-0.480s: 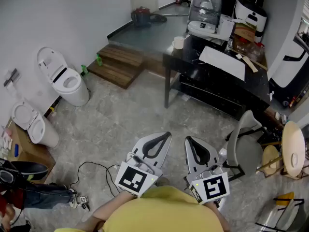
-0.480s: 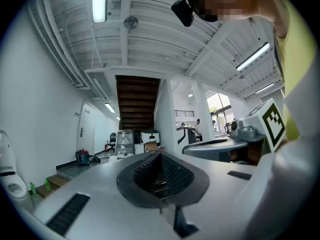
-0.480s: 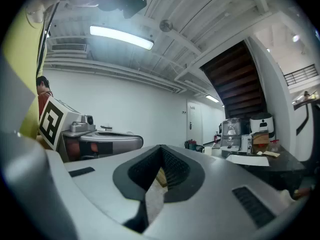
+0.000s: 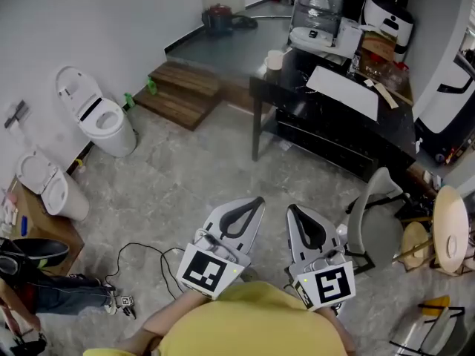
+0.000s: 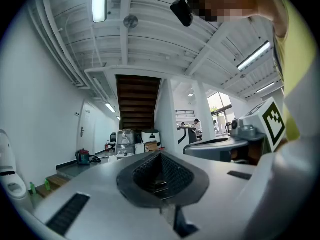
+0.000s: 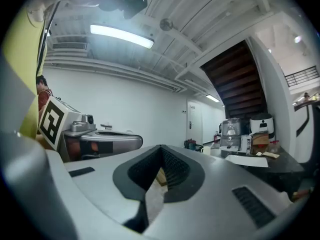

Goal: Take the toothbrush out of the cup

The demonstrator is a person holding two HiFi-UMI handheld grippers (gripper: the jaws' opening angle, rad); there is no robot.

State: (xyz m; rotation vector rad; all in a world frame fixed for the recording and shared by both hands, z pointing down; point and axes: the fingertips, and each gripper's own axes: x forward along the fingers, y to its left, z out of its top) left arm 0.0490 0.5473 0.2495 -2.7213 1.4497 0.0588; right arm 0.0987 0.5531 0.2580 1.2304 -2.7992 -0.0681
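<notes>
A small white cup (image 4: 274, 60) stands on the near left corner of the black table (image 4: 334, 117), far ahead of me. I cannot make out a toothbrush in it from here. My left gripper (image 4: 251, 204) and right gripper (image 4: 295, 213) are held side by side close to my body, above the floor, pointing toward the table. Both are shut with nothing between the jaws. In the left gripper view the left gripper (image 5: 161, 154) has its jaws pressed together. In the right gripper view the right gripper (image 6: 161, 148) is likewise closed, and the cup (image 6: 206, 149) shows small in the distance.
On the black table lie a white sheet (image 4: 343, 93), a blender-like appliance (image 4: 315, 13) and boxes. A grey chair (image 4: 375, 225) stands right of my grippers. Two toilets (image 4: 100, 121) stand at the left wall, wooden steps (image 4: 182, 95) beyond. A cable (image 4: 141, 262) lies on the floor.
Both grippers stay shut and almost still, a touch to the right. At the lower left edge, the red-sleeved person's arm has shifted.
</notes>
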